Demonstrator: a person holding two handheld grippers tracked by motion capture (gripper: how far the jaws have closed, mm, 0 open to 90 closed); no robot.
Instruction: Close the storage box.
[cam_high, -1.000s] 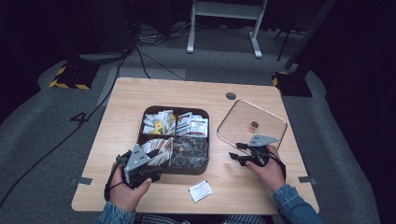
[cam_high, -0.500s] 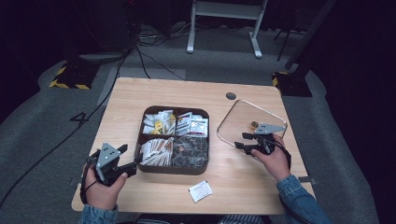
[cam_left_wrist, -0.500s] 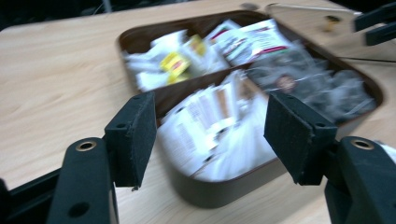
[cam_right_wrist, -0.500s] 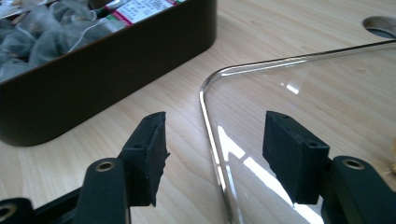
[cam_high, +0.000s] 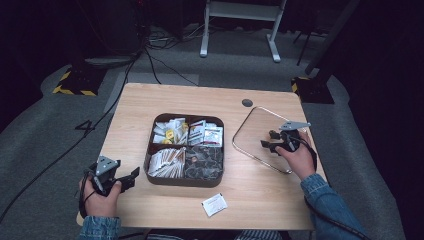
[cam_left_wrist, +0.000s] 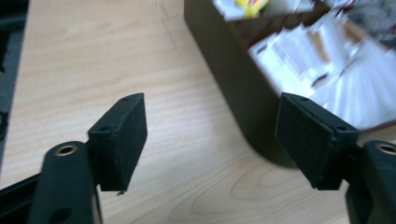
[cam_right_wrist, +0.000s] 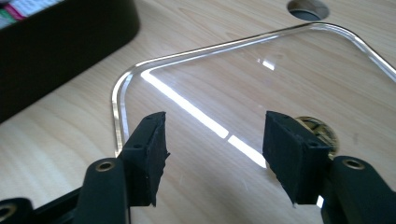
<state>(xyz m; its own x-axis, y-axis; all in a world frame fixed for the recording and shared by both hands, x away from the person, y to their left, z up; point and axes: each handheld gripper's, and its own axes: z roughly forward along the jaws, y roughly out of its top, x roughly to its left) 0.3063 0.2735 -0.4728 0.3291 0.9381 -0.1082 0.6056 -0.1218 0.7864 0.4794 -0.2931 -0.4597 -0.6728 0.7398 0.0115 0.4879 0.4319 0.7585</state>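
Observation:
A dark brown tray (cam_high: 150, 150) with four compartments of sachets and packets sits mid-table. My left gripper (cam_high: 133, 175) hovers low over the wood just left of the tray's front left corner. In the left gripper view its jaws (cam_left_wrist: 212, 105) stand open, have just been opening, and hold nothing, with the tray wall (cam_left_wrist: 233, 70) ahead on the right. My right gripper (cam_high: 268, 139) hangs over a clear lid (cam_high: 255, 125) lying flat to the right of the tray. Those jaws (cam_right_wrist: 215, 121) are open and have widened a little, above the lid (cam_right_wrist: 261, 60) near its brass knob (cam_right_wrist: 322, 130).
A single white sachet (cam_high: 214, 204) lies near the table's front edge, below the tray. A round cable hole (cam_high: 247, 102) sits in the table top behind the lid. Bare wood (cam_high: 135, 115) stretches left of the tray. Cables and a stand's legs are on the floor beyond.
The left hand has pulled away from the tray's front left corner, going left and lower, with its jaws spreading. The right hand has moved farther back over the clear lid.

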